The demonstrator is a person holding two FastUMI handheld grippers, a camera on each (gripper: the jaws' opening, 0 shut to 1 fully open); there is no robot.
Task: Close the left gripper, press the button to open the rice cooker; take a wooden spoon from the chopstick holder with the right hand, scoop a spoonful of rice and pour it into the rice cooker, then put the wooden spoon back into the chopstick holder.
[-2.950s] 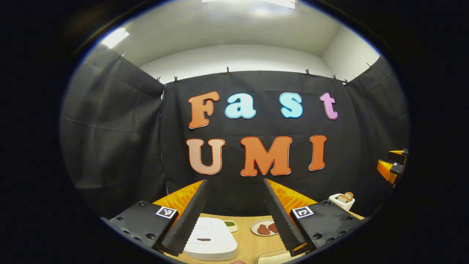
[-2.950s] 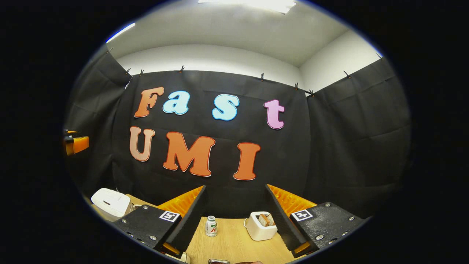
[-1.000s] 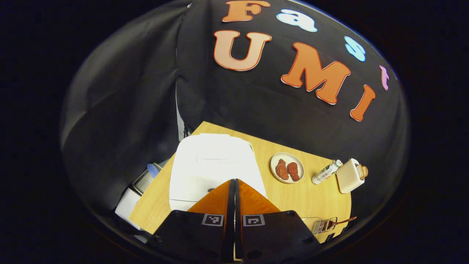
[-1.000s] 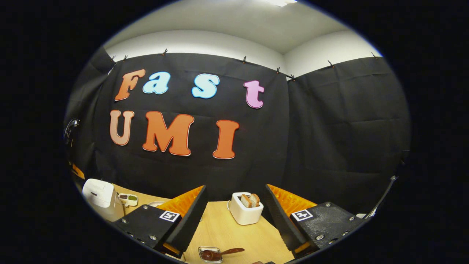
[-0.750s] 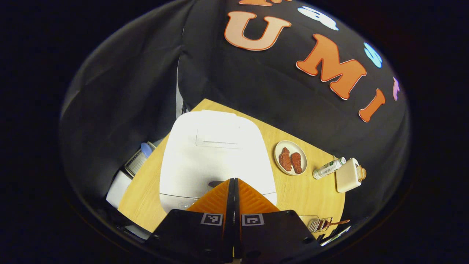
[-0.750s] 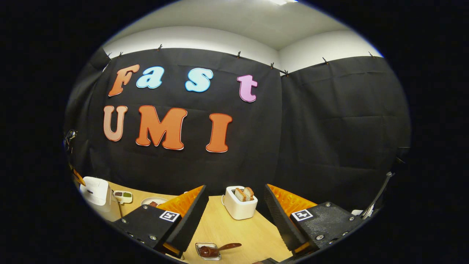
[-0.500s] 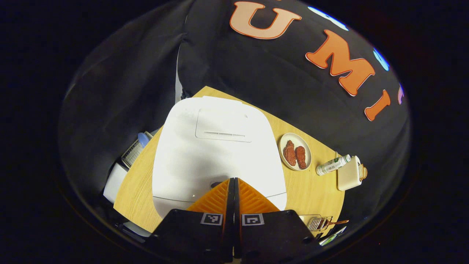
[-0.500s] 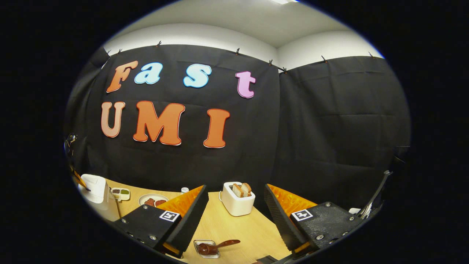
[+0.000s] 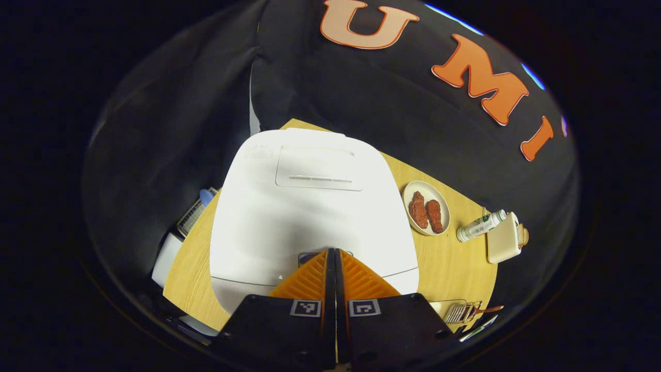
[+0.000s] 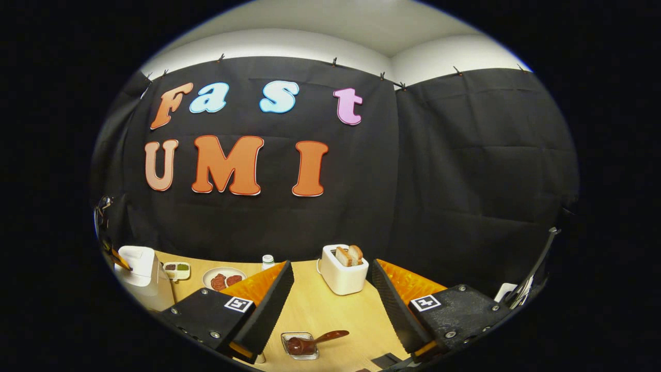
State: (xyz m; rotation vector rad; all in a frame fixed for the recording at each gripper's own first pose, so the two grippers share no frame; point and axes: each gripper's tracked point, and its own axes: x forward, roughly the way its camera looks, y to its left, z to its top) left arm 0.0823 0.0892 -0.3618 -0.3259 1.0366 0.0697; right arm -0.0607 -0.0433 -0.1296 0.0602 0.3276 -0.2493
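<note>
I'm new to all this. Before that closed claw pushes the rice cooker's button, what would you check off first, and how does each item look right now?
1. Left gripper closed: ok, fingers together.
2. Tips lined up on the button: ok, right at it.
3. Button actually pressed: cannot tell.
4. Rice cooker lid shut: ok, not yet open.
5. Right gripper free: ok, open and empty.
6. Wooden spoon reachable: ok, resting in a small dish below the right gripper.
</note>
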